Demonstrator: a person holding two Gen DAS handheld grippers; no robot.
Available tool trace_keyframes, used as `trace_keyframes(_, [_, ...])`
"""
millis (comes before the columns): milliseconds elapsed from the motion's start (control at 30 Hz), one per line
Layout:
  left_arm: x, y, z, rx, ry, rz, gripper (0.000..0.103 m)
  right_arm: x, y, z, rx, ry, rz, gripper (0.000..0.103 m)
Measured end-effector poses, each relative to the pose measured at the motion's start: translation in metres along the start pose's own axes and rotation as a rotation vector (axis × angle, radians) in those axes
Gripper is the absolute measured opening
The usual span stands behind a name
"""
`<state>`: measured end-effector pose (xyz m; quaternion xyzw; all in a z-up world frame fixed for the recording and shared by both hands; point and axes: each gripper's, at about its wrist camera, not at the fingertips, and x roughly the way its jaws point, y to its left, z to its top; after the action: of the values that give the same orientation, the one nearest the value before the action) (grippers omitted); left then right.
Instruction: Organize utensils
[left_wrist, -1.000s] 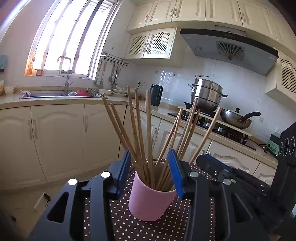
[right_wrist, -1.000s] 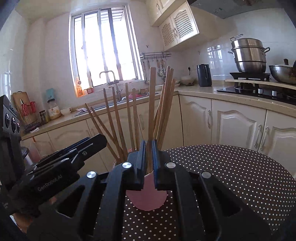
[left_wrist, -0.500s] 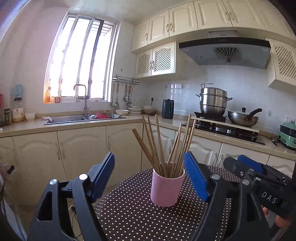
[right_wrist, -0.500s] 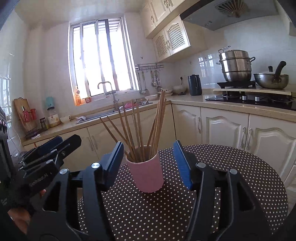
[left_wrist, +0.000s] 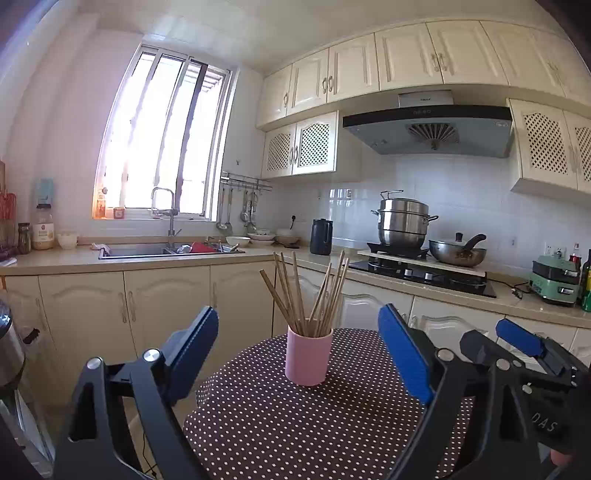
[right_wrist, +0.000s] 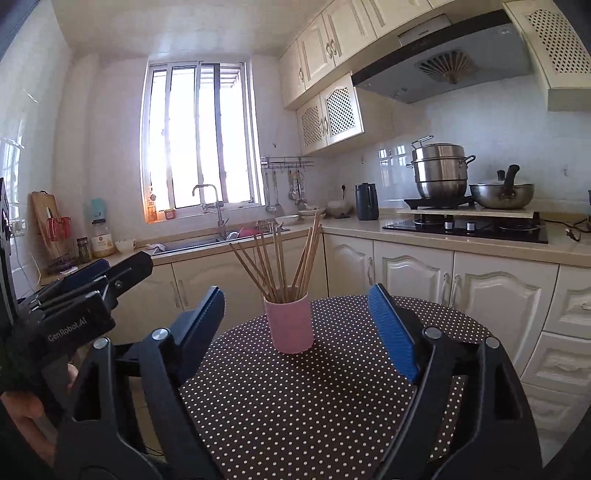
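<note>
A pink cup (left_wrist: 308, 356) stands upright on the round polka-dot table (left_wrist: 295, 435), with several wooden chopsticks (left_wrist: 306, 295) fanned out in it. It also shows in the right wrist view (right_wrist: 290, 325) with its chopsticks (right_wrist: 284, 258). My left gripper (left_wrist: 299, 349) is open and empty, drawn back from the cup. My right gripper (right_wrist: 297, 326) is open and empty, also held back from the cup. The right gripper shows at the right of the left wrist view (left_wrist: 524, 347); the left one shows at the left of the right wrist view (right_wrist: 85, 291).
Cream cabinets and a counter (left_wrist: 110, 258) with a sink (left_wrist: 162, 249) run behind the table. A hob (left_wrist: 424, 275) carries a steel steamer pot (left_wrist: 402, 221) and a pan (left_wrist: 458, 251). A dark kettle (left_wrist: 320, 236) stands on the counter.
The right gripper, shut on a chopstick in the cup a second ago, has opened and let go. Both grippers opened wider and pulled back from the cup.
</note>
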<state>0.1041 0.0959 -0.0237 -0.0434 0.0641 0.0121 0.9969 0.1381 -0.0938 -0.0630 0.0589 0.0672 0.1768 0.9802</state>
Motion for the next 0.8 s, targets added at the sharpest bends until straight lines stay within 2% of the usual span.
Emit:
trace_keyframes(167, [-0.033,0.004,-0.001,-0.023,0.019,-0.028,0.088,-0.044,0.013,0.010,0.002,-0.071,-0.019,0.083])
trace_keyframes(400, [-0.061,-0.003,0.008,-0.014,-0.040,-0.042,0.088,-0.072,0.037,0.016,-0.170,-0.159,-0.136,0.090])
trace_keyframes(633, [-0.089,-0.020,0.016,0.058,-0.099,-0.035,0.094,-0.097,0.041,0.022,-0.185,-0.219,-0.152,0.092])
trace_keyframes(800, [-0.099,-0.024,0.019,0.053,-0.128,-0.026,0.094,-0.102,0.038,0.023,-0.171,-0.232,-0.149,0.093])
